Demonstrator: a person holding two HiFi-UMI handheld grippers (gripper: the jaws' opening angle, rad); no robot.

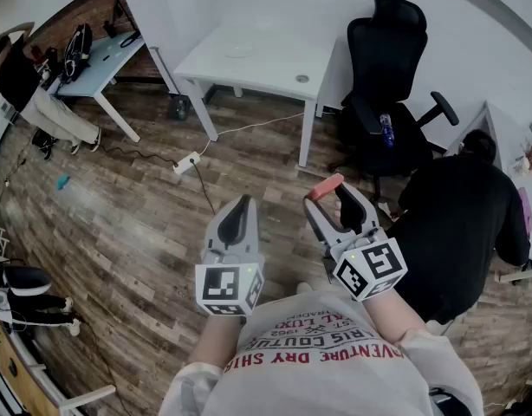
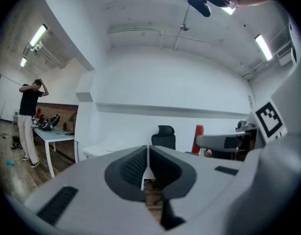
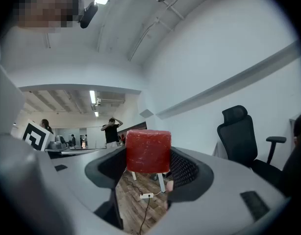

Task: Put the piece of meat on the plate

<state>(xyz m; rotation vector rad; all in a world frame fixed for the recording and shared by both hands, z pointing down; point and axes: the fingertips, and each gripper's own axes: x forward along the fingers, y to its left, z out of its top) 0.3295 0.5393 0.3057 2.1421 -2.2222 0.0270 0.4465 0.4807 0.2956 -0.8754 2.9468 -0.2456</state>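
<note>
The piece of meat (image 3: 148,151) is a red block, and my right gripper (image 3: 149,166) is shut on it, one pad on each side. In the head view the meat (image 1: 325,186) sticks out at the tip of the right gripper (image 1: 337,199), held level over the wooden floor. Beside it to the left, my left gripper (image 1: 241,206) is shut with nothing in it; its pads (image 2: 136,166) meet edge to edge. A pale round plate-like disc (image 1: 238,49) lies on the white table (image 1: 275,63) ahead. The left gripper view also catches the meat (image 2: 198,132) at the right.
A black office chair (image 1: 386,68) stands right of the white table. A person in black (image 1: 467,224) sits close at my right. A power strip with its cable (image 1: 186,162) lies on the floor ahead. Another person (image 1: 28,89) stands by a desk at far left.
</note>
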